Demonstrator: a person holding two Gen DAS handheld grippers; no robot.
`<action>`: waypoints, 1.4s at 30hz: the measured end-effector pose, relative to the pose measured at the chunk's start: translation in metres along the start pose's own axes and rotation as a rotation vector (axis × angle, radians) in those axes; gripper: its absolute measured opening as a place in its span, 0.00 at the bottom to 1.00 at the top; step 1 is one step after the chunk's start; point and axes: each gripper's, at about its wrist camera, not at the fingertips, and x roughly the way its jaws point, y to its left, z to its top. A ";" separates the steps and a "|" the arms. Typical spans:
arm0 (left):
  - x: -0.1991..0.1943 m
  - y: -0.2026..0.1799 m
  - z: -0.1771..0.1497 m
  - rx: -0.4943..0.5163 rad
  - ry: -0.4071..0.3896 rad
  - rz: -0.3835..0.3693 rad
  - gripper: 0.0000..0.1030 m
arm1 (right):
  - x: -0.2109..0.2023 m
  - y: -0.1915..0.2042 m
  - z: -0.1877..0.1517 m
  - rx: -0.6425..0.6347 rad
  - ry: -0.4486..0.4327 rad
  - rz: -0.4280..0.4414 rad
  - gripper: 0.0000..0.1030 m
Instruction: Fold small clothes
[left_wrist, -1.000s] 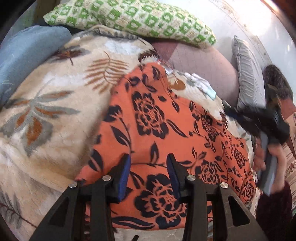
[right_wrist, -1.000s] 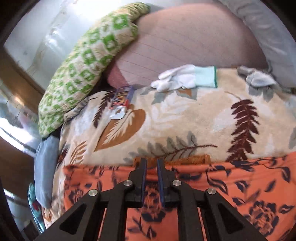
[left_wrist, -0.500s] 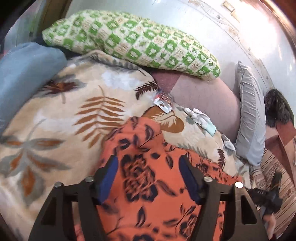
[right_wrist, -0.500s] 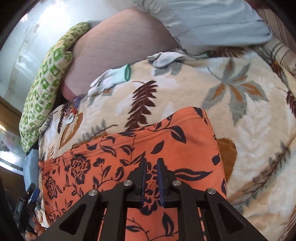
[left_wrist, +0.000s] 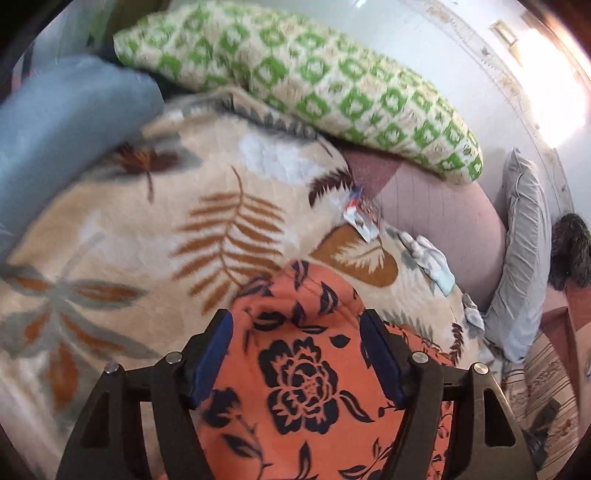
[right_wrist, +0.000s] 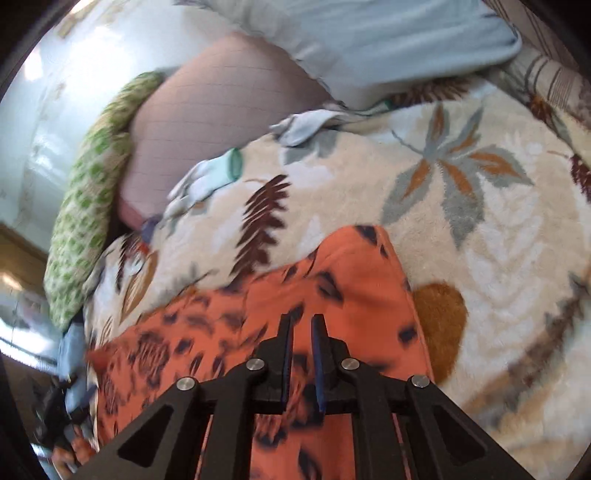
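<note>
Garment: orange cloth with dark navy flower print (left_wrist: 303, 373), thin, smooth, matt weave.
Blanket: cream fleece with brown and grey leaf pattern (left_wrist: 155, 236), thick, fuzzy pile.
Pillow: green-and-cream patterned cloth pillow (left_wrist: 295, 77), matt, slightly textured.
Gloves: white knit gloves with pale green cuffs (right_wrist: 207, 177), soft.
Left tongs (left_wrist: 297, 354): matt black plastic, blue rubbery pads, shiny metal screw heads.

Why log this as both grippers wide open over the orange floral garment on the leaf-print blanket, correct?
Not quite. Only the left gripper is wide open over the orange floral garment on the leaf-print blanket. The right gripper is nearly closed, per the right wrist view.
</note>
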 end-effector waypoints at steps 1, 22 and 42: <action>-0.007 0.001 -0.001 0.011 -0.011 0.040 0.70 | -0.007 0.002 -0.015 -0.013 0.018 0.019 0.12; -0.058 0.039 -0.092 0.149 0.173 0.325 0.70 | -0.055 -0.032 -0.117 0.071 0.150 0.130 0.13; -0.080 0.003 -0.094 0.274 -0.076 0.418 0.71 | 0.021 0.125 -0.147 -0.350 0.179 0.222 0.15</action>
